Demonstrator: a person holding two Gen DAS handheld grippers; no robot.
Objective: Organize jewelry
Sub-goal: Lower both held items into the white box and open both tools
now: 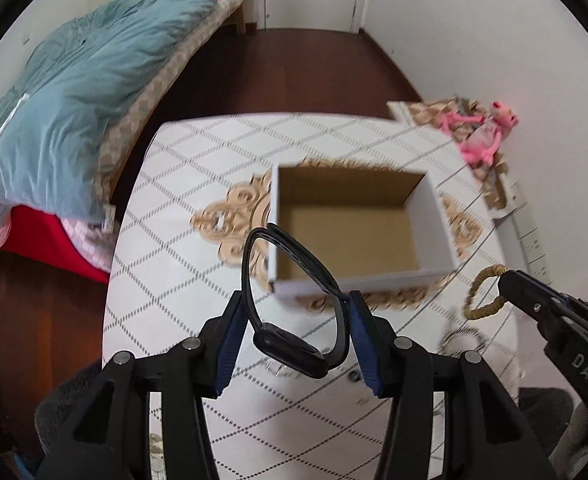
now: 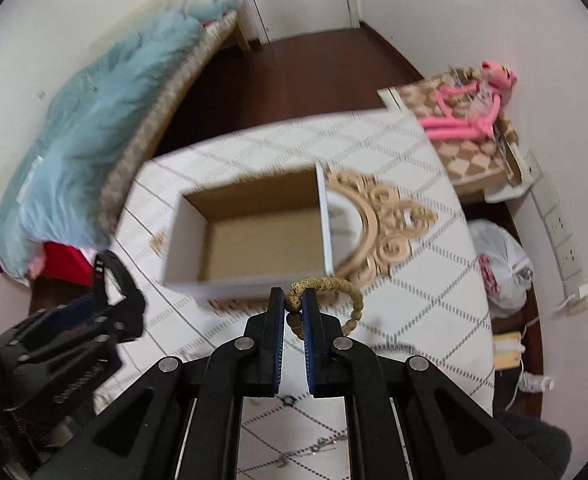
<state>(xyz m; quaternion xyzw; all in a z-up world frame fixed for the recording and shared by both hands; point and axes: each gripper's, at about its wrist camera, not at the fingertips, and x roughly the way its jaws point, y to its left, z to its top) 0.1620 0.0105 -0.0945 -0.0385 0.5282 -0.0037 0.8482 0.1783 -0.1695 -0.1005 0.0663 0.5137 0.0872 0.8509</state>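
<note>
An open white cardboard box (image 1: pixel 434 208) with a brown inside stands empty on the patterned table; it also shows in the right wrist view (image 2: pixel 186 240). My left gripper (image 1: pixel 294 308) is shut on a black watch (image 1: pixel 290 346), its strap loop held between the blue pads, just in front of the box. My right gripper (image 2: pixel 293 300) is shut on a tan beaded bracelet (image 2: pixel 334 286) near the box's front right corner. The bracelet (image 1: pixel 484 294) and right gripper (image 1: pixel 506 284) also show in the left wrist view.
A thin chain (image 1: pixel 460 336) and small metal pieces (image 2: pixel 310 450) lie on the table (image 1: pixel 182 216) near me. A bed with a blue quilt (image 1: pixel 74 92) is at the left. A pink plush toy (image 2: pixel 470 108) sits on a side stand at the right.
</note>
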